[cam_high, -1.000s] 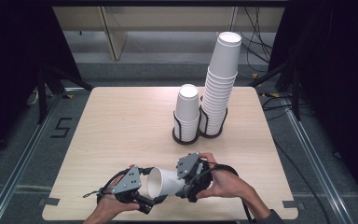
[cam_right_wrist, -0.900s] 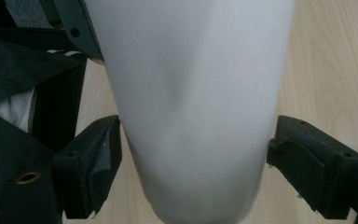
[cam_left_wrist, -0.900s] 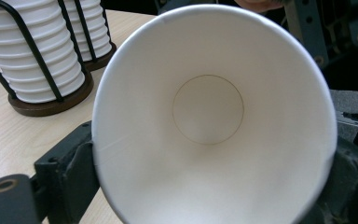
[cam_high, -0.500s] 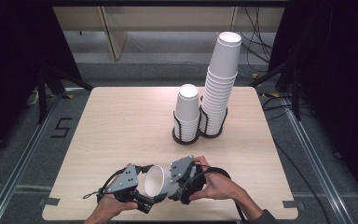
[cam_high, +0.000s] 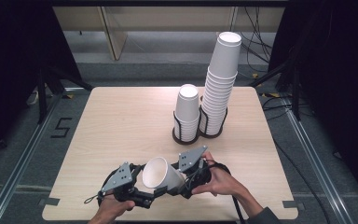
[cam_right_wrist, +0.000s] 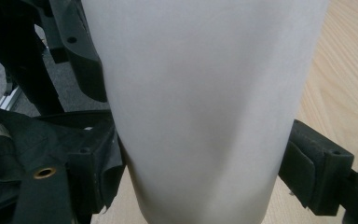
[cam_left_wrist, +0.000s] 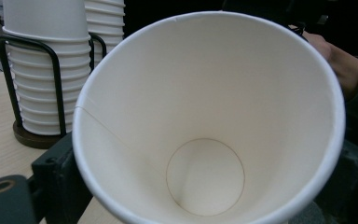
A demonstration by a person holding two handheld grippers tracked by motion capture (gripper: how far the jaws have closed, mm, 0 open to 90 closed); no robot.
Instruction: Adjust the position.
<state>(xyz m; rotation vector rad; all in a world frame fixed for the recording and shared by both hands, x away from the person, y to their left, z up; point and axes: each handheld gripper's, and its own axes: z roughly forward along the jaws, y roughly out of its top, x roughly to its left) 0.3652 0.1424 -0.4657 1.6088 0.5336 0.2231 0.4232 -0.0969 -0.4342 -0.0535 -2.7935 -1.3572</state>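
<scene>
Paper cup (cam_high: 161, 174) is held on its side just above the near edge of the worktop (cam_high: 121, 121), between the two grippers. Its open mouth is turned toward the left gripper (cam_high: 137, 190), and its narrow bottom end is turned toward the right gripper (cam_high: 182, 184).

In the right gripper view, the cup's white wall (cam_right_wrist: 200, 107) is squeezed between the two black fingers (cam_right_wrist: 314, 170), so the cup is gripped there near its bottom. The left gripper's fingers have just been closing, and the cup's rim (cam_left_wrist: 205, 116) sits between them. Whether the rim is truly pinched cannot be told.

The cup is judged to be very light and thin. It can be bent or crushed easily, so only a soft squeeze is wanted. The rolled rim is the stiffest part, and the bottom ring is stiff too. These are the best places to take hold. The smooth wall may slip a little.

Toward the far edge of the worktop, a short stack of cups (cam_high: 187, 112) and a tall stack of cups (cam_high: 219, 84) are kept in a black wire holder (cam_high: 186, 135). The tall stack leans a bit and could be knocked over. Nothing stands between the held cup and the holder.
</scene>
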